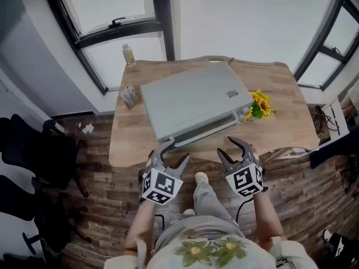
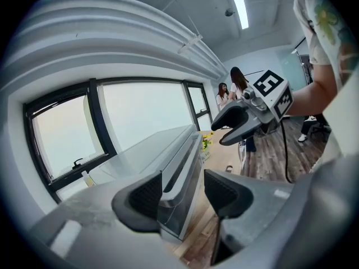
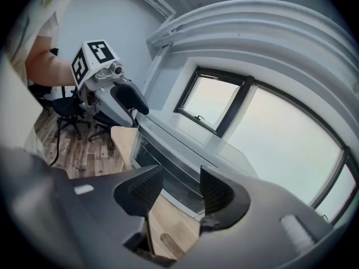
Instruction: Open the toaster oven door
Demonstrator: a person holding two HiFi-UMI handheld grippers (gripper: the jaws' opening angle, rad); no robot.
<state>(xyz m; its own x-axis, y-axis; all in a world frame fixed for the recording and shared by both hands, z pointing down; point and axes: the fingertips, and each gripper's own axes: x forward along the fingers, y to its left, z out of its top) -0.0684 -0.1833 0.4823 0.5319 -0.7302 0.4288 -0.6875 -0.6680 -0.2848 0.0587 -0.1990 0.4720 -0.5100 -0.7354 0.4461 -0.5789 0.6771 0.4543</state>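
Head view: the toaster oven [image 1: 193, 101] sits mid-table on the wooden table [image 1: 291, 122], turned slightly. Its door faces the person and is closed, and the handle bar [image 1: 208, 126] runs along the front edge.

The left gripper [image 1: 175, 153] is at about 7 o'clock of the oven, off the table's near edge. Its fingers are spread, and the upper fingertip lies just beside the oven's front left corner. Contact cannot be confirmed from this view. The right gripper [image 1: 225, 145] is at about 5 o'clock of the oven, fingers also spread, near the door front but apart from it.

Left gripper view: the left gripper [image 2: 182, 192] has its jaws apart with nothing pinched. The oven [image 2: 151, 150] shows through the gap at 12 o'clock, its door edge and handle beyond the pads. The right gripper [image 2: 225, 129] hangs at 2 o'clock, fingers parted.

Right gripper view: the right gripper [image 3: 175, 189] has its jaws apart and empty. The oven [image 3: 185, 144] and its door glass lie ahead of the gap at 12 o'clock. The left gripper [image 3: 130, 98] is at 10 o'clock.

Other items, head view: yellow flowers [image 1: 259, 104] at 3 o'clock of the oven, a small box [image 1: 130, 96] at 9 o'clock and a bottle [image 1: 128, 55] at 10 o'clock.
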